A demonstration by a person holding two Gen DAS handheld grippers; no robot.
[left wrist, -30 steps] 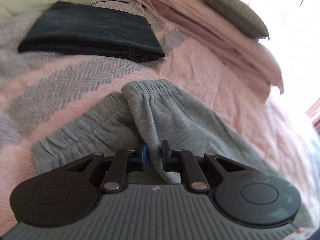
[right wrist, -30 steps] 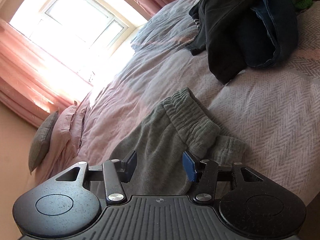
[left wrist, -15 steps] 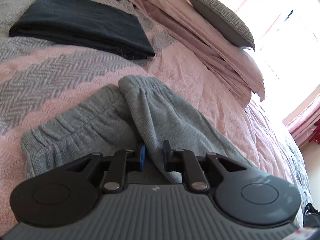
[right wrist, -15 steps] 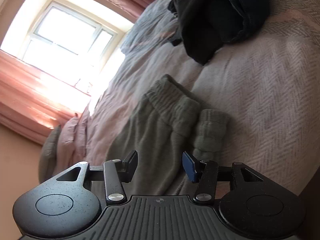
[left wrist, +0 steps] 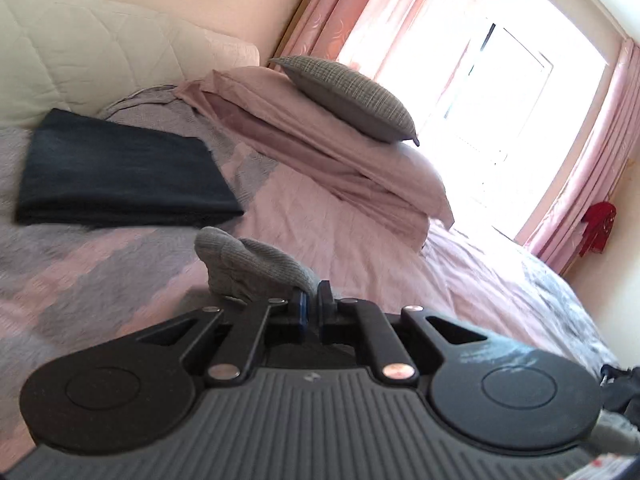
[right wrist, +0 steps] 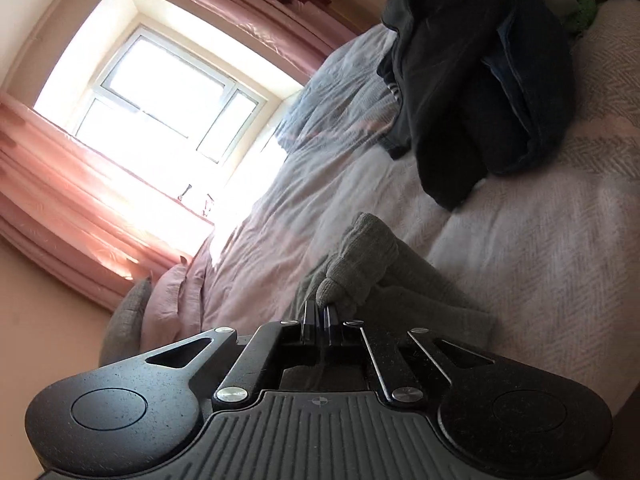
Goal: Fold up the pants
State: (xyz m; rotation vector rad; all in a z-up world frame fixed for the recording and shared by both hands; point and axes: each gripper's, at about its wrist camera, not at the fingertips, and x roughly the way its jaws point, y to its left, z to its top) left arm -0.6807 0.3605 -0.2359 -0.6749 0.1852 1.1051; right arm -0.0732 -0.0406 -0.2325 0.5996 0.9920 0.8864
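Left tool (left wrist: 312,299) pinches the grey pants (left wrist: 256,266), a bunched fold rising off the bed (left wrist: 340,248) ahead of its pressed-together jaws. Folded dark cloth (left wrist: 120,172) lies well beyond, near the pillows (left wrist: 344,96). Right tool (right wrist: 319,314): jaws have just been closing and now clamp a knuckle of the same pants (right wrist: 360,268), the rest trailing on the bed at right; dark clothes pile (right wrist: 472,80) sits farther off. Step in hand, as judged: lifting one end to carry it over for a fold. To do it well, keep both grips firm, raise both ends level so the cloth hangs flat, hold the two tools apart to keep the edge taut, and lay it down square, clear of both dark piles.
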